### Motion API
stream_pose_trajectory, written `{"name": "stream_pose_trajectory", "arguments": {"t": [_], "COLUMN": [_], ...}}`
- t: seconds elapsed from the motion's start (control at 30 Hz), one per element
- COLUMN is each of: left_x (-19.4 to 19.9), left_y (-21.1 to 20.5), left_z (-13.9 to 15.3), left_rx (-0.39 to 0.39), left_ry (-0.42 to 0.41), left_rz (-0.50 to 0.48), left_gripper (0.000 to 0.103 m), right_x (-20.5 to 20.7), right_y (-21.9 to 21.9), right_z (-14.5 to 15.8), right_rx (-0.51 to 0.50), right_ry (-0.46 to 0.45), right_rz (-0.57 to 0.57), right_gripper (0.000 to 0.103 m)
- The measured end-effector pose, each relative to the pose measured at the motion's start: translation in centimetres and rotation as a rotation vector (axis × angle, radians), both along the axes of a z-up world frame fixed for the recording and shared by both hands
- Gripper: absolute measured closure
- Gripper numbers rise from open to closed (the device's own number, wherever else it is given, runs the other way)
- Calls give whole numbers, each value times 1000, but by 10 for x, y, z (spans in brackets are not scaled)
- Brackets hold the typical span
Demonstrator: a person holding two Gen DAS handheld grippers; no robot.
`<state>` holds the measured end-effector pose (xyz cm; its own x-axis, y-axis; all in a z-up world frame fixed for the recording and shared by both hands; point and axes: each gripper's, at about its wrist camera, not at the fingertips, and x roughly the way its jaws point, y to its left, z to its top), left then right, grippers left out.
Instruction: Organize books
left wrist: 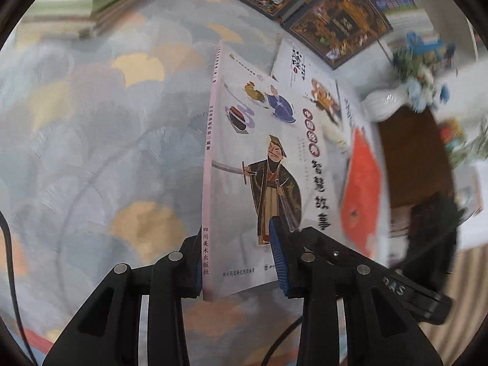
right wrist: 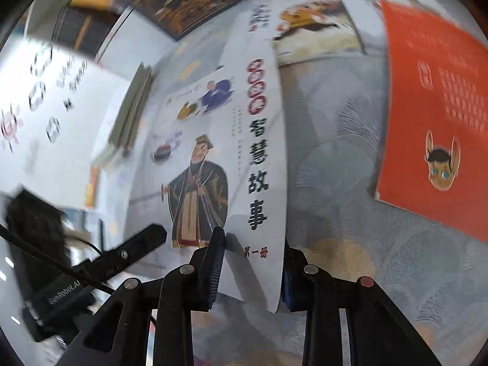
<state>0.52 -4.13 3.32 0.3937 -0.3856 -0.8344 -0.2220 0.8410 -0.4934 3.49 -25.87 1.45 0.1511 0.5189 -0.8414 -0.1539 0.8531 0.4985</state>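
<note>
The job looks barely begun: one white storybook point(left wrist: 268, 164) is lifted off the patterned cloth point(left wrist: 91, 140), the left tool point(left wrist: 241, 262) clamped on its spine edge and the right tool point(right wrist: 250, 277) clamped on its opposite edge. Beyond the storybook, an orange book point(right wrist: 433, 116), two dark-covered books point(left wrist: 305, 3) and other white volumes lie scattered, while a neat stack point(left wrist: 128, 9) sits far left. The cloth covers a table in grey-blue and tan fans, with a white vase point(left wrist: 384, 103) of flowers right of the storybook.

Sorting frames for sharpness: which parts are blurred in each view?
Left wrist: the held book is crisp, while the orange book and vase at right smear. Right wrist: the held book reads clearly; left edge streaked.
</note>
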Motion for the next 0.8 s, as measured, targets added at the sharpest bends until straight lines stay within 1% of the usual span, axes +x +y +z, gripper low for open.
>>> {"name": "stream_pose_trajectory", "arguments": {"t": [0.07,0.2,0.3,0.37,0.4,0.47,0.53,0.6,0.7,0.8], "left_x": [1,4,4,4,2,0,0,0,2,4], "left_y": [-3,-8,-12,-12,-8,6,19,31,43,54], "left_z": [3,9,18,25,30,39,46,53,62,71], "left_rx": [64,179,260,294,280,208,156,138,132,104], "left_ry": [-7,-21,-53,-81,-105,-148,-171,-191,-215,-238], "left_rz": [-35,-97,-150,-185,-205,-217,-222,-224,-243,-249], "left_gripper": [71,71,71,71,71,71,71,71,71,71], "right_x": [-6,-12,-16,-22,-25,-32,-36,-37,-39,-36], "right_y": [11,25,43,53,57,61,66,72,87,100], "right_z": [7,19,32,41,47,57,66,73,81,86], "right_rx": [-64,-154,-226,-259,-266,-256,-240,-214,-215,-205], "right_ry": [-50,-123,-198,-245,-276,-328,-356,-361,-383,-388], "right_rz": [30,61,96,118,132,152,173,179,177,139], "right_gripper": [73,73,73,73,73,73,73,73,73,73]}}
